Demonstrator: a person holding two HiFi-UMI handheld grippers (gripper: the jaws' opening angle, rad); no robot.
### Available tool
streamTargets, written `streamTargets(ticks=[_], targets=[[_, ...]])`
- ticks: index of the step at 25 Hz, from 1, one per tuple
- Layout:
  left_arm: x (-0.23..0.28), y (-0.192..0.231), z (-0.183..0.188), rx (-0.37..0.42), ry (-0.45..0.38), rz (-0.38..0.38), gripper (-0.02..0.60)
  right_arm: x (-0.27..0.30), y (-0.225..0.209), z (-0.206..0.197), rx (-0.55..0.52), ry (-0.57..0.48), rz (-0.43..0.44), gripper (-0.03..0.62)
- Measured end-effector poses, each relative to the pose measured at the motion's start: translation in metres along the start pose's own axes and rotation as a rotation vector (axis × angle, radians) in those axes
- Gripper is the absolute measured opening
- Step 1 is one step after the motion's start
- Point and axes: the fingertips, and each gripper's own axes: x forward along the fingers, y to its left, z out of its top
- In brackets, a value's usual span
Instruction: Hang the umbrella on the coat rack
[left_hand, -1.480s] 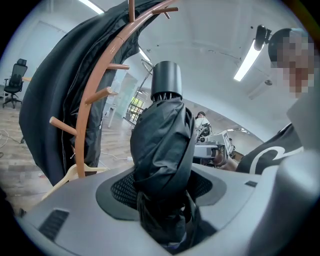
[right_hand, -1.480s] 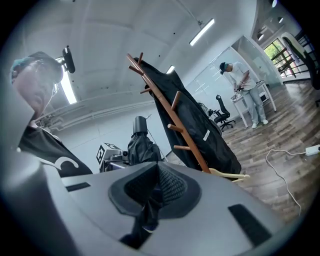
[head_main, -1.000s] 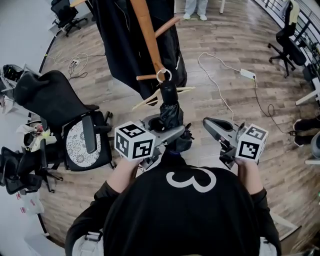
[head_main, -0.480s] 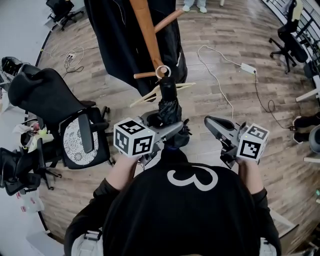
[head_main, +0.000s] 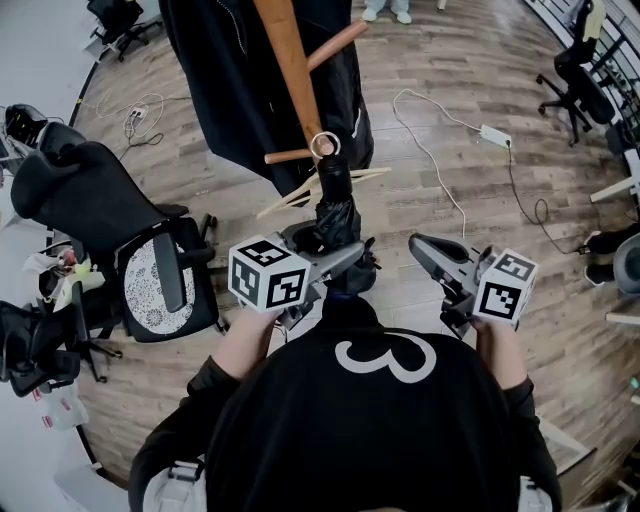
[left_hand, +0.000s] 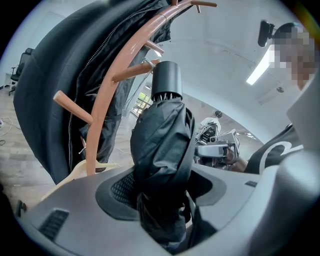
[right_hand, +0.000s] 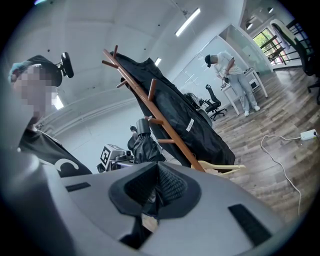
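One wrinkled black fabric umbrella (head_main: 338, 218), clamped in left gripper (head_main: 336, 264); right gripper (head_main: 424, 247) closed, empty; one wooden coat rack (head_main: 288, 68).

Pale wood-plank floor (head_main: 560, 170) is running across an open office where black swivel chairs (head_main: 100, 215) are crowding the white wall (head_main: 35, 70), a power strip (head_main: 494, 133) is trailing cable, and ceiling strip lights (right_hand: 188, 21) are glowing overhead.

Umbrella (head_main: 338, 215): black all over. Coat rack (head_main: 289, 70): reddish-brown wood. Coat (head_main: 215, 90): black. Hanger (head_main: 285, 200): cream. Floor (head_main: 450, 60): grey-brown planks. Chair (head_main: 85, 200): black, with a white-speckled panel. Left gripper (head_main: 330, 262) and right gripper (head_main: 420, 245): grey, cubes white with black squares.
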Motion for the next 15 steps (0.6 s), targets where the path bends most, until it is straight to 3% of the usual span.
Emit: streamTargets(ticks=[15], targets=[[0.008,0.030,0.001,-0.030,-0.010,0.015,0.273,0.003,-0.013,0.003,0.029,-0.009,-0.012,0.026]])
